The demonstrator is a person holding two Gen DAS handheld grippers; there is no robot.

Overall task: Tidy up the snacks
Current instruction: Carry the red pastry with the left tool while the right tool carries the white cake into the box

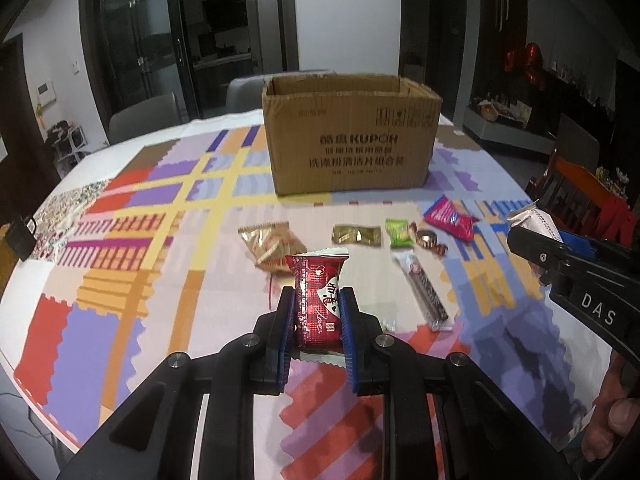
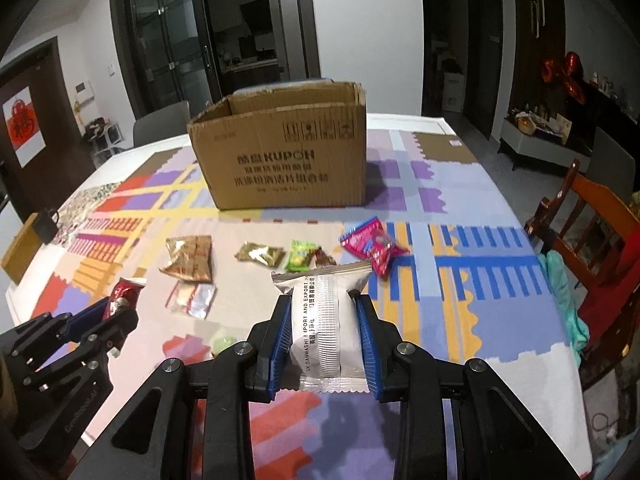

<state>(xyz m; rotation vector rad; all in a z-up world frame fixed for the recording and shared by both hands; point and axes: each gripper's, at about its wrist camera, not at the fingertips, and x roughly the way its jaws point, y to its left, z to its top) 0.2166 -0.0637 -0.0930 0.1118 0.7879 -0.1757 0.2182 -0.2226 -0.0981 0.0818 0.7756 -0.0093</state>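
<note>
A red snack packet (image 1: 318, 300) is clamped upright between the blue pads of the left gripper (image 1: 319, 322), held above the patterned tablecloth (image 1: 120, 240). A silver-white snack packet (image 2: 326, 322) is pinched in the same way by the right gripper (image 2: 325, 336), its printed seam facing the camera. Both grippers are held at the near side of the table, the left one seen at the left edge of the right wrist view. At the far middle of the table an open cardboard box (image 1: 352, 140) is set upright. Between the box and the grippers loose snacks are spread in a rough row: a golden biscuit bag (image 1: 272, 246) at the left, a small gold sachet (image 1: 357, 235), a green packet (image 1: 399, 233), a pink packet (image 1: 450, 216) at the right, and a long dark bar (image 1: 424, 290) lying nearer.
</note>
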